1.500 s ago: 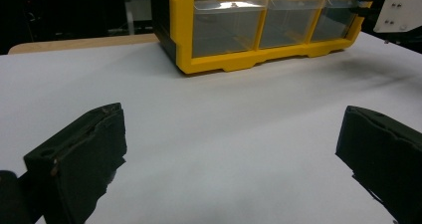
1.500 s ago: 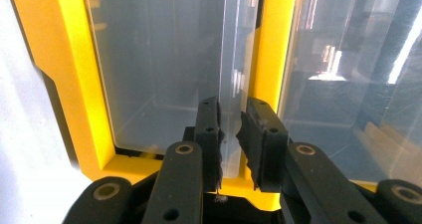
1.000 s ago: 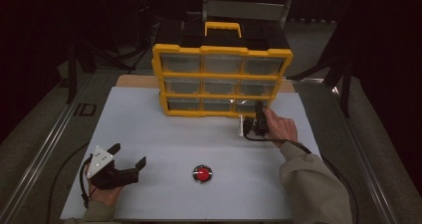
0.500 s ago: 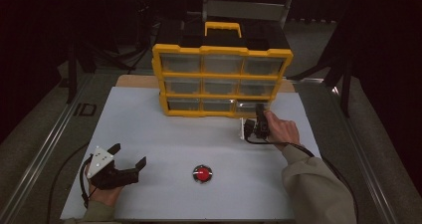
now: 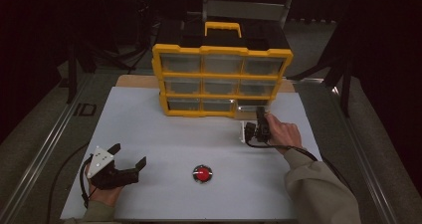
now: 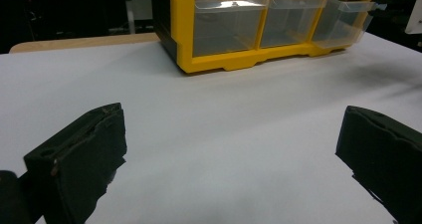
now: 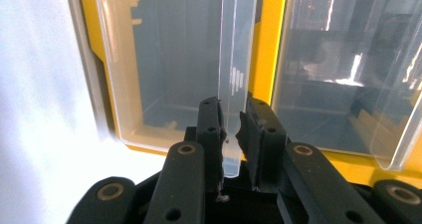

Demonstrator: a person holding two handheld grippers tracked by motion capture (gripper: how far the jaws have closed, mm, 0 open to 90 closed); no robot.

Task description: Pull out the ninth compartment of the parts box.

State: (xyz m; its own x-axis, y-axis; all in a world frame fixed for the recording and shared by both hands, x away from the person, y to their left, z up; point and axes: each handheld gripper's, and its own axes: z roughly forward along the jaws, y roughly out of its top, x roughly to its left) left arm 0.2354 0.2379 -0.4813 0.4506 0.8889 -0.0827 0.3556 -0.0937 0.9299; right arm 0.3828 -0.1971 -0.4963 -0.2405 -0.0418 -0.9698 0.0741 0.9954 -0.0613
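Your right gripper [image 7: 231, 134] at bottom-right drawer [image 5: 253, 106] of yellow organizer [image 5: 222, 79]: jaws nearly closed, pinching clear drawer pull tab [image 7: 234, 84]. Drawer juts slightly from its slot, so grip made, pull barely begun; most of opening left. Your left gripper [image 5: 130, 165] rests on white table [image 5: 149, 134] near front-left, jaws wide apart, holding nothing. Red button-like object [image 5: 202, 173] lies untouched between your hands.

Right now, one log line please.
right gripper: shut on drawer lip | drawer: bottom right, partly out | left gripper: open, idle | red button: untouched
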